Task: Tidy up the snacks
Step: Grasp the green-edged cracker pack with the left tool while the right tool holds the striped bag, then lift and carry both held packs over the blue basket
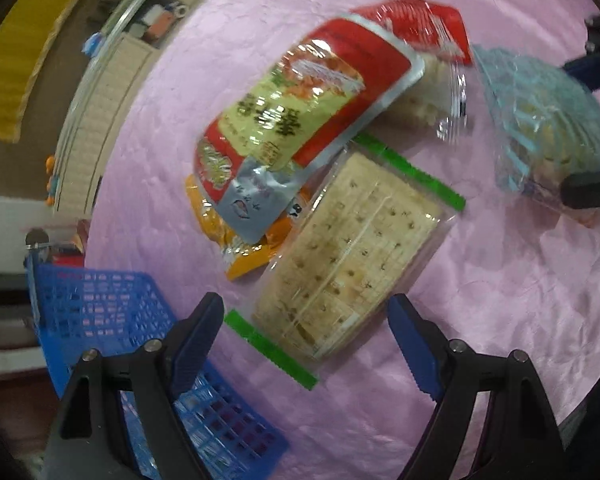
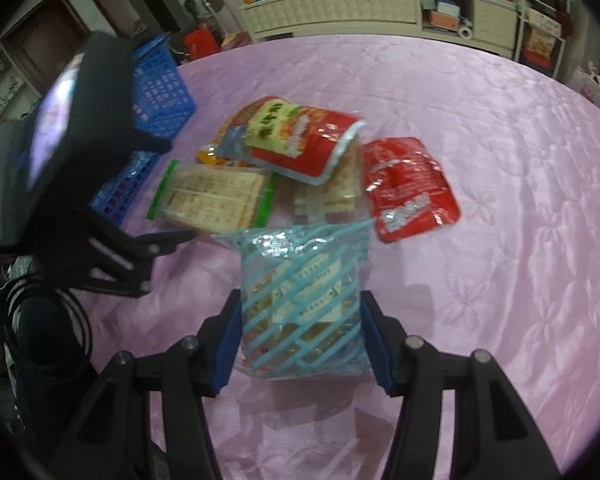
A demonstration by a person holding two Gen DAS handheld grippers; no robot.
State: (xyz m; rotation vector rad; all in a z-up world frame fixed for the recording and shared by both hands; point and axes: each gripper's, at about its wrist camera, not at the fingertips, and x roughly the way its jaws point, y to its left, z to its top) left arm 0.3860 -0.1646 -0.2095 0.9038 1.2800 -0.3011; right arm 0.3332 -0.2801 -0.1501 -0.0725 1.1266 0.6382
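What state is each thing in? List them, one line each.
left hand-held gripper: open, above the green-edged cracker pack.
right hand-held gripper: shut on the blue-striped bag.
blue-striped bag: held, sealed.
green-edged cracker pack: flat on the cloth, sealed.
red and yellow pouch: lying across other packs.
red packet: flat on the cloth.
blue basket: no snacks visible inside.

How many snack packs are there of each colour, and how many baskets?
Red packs: 2, the big red and yellow pack and the flat red pack
Green-edged cracker pack: 1
Clear cracker pack: 1
Blue-striped pack: 1
Orange pack: 1
Blue basket: 1
Total: 6 packs and 1 basket
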